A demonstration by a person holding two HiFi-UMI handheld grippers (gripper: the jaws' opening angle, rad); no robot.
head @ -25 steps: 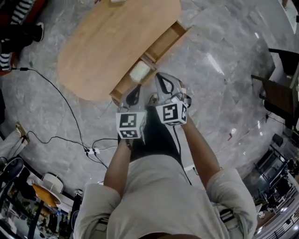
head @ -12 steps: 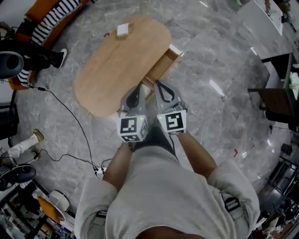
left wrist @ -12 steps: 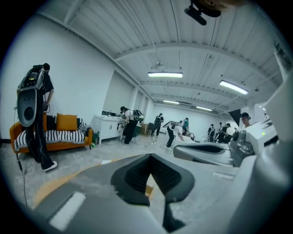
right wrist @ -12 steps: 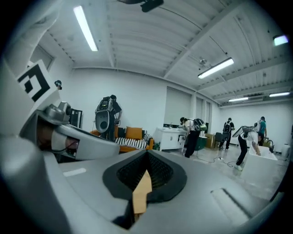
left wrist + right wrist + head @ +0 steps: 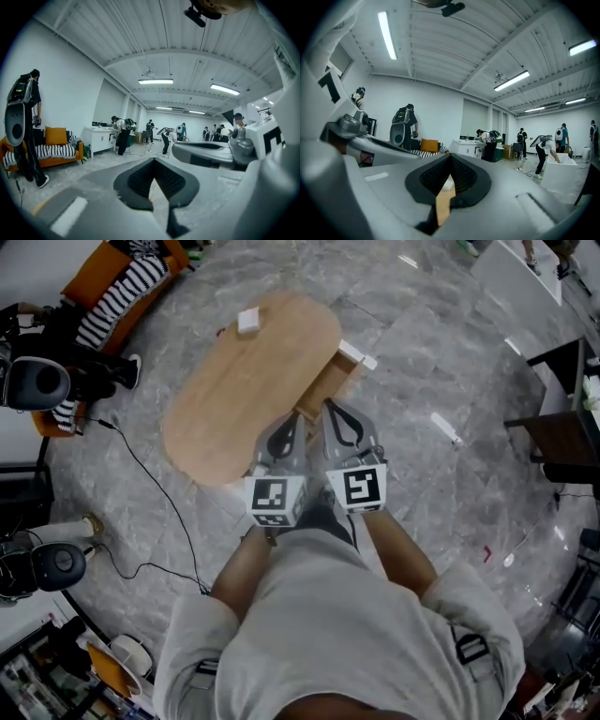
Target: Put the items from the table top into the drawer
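A small white box [image 5: 248, 321] lies at the far end of the oval wooden table [image 5: 234, 390]. The table's drawer [image 5: 330, 381] stands pulled out on the right side, and my grippers hide most of its inside. My left gripper [image 5: 292, 418] and right gripper [image 5: 330, 409] are held side by side, high above the table's near end, pointing about level. Both are shut with nothing between the jaws. In the left gripper view the left gripper [image 5: 153, 161] faces the room. Through the right gripper [image 5: 450, 158], a strip of table and the white box [image 5: 446, 185] show.
An orange sofa [image 5: 112, 282] with a striped cover stands at the far left, with a person [image 5: 37, 381] beside it. A black cable [image 5: 159, 512] runs over the grey stone floor left of me. A dark table [image 5: 562, 427] is at the right. Several people stand far off.
Both grippers have risen together from the drawer's front, still side by side and shut. The table now looks smaller and farther below, and the white box has come into view.
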